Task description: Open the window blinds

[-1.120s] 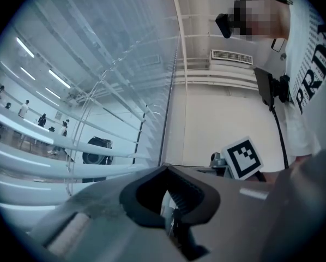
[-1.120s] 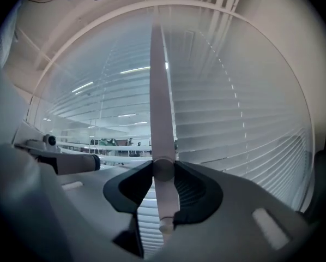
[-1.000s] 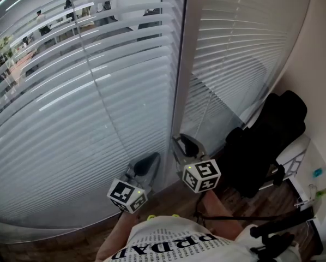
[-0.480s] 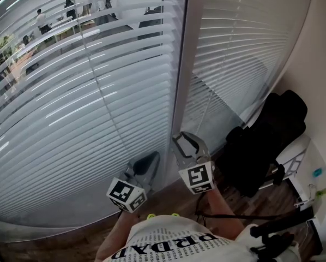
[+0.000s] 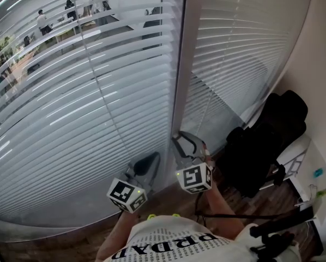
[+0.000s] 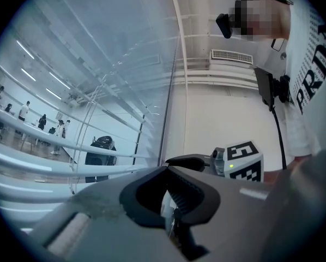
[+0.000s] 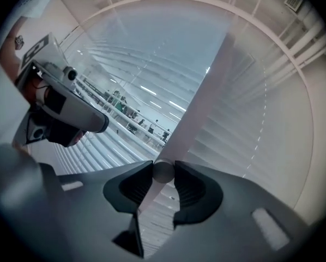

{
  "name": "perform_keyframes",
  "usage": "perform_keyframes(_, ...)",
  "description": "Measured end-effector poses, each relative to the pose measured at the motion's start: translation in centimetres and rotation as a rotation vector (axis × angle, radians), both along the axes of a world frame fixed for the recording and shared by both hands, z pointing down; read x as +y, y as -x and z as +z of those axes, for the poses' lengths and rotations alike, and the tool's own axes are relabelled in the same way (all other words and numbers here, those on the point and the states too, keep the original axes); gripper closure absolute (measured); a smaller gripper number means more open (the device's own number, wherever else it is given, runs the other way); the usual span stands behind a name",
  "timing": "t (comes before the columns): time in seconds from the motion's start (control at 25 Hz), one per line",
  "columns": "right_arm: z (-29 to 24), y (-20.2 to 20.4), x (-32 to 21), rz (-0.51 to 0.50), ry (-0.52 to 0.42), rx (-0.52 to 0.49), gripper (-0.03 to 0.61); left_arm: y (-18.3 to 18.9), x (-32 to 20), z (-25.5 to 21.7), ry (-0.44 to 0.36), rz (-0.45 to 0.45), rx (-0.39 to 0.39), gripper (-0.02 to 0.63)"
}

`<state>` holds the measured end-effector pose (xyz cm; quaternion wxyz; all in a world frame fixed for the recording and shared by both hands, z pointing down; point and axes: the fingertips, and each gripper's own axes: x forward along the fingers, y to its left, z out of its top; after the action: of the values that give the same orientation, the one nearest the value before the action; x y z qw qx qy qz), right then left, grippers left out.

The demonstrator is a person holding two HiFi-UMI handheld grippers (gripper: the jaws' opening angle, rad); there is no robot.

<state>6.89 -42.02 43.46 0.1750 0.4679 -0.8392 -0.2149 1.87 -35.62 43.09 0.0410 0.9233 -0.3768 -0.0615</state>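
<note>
White blinds [image 5: 97, 119] cover the glass ahead, and people [image 5: 42, 19] behind show only in strips between the slats [image 5: 70, 146]. The slats lie flat, side to side. The right gripper [image 5: 183, 141] is pinched on the thin wand [image 7: 163, 171], its jaws just squeezed in a bit. Its view shows only the wand's round end. The head view shows a thin line going up. The left gripper [image 5: 151, 158] has its jaws together.

You've got two white slatted window blinds [image 5: 86, 108] [image 5: 245, 42], one white frame post [image 5: 179, 81], one translucent round wand [image 7: 163, 171], one bulky black bundle [image 5: 266, 141], and two grey grippers: left gripper [image 5: 152, 158], right gripper [image 5: 182, 140].
</note>
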Motion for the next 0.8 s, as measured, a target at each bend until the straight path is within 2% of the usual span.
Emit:
perform_keyframes(0.52,-0.45,-0.43,-0.34,-0.011,0.131,-0.230,0.445,0.09,0.18,-0.39,-0.001,-0.007,-0.006,0.621)
perform_keyframes(0.8,-0.37,-0.42,-0.20,-0.015,0.154,-0.275,0.445,0.10,0.43,-0.18,0.000,-0.008,-0.003,0.621)
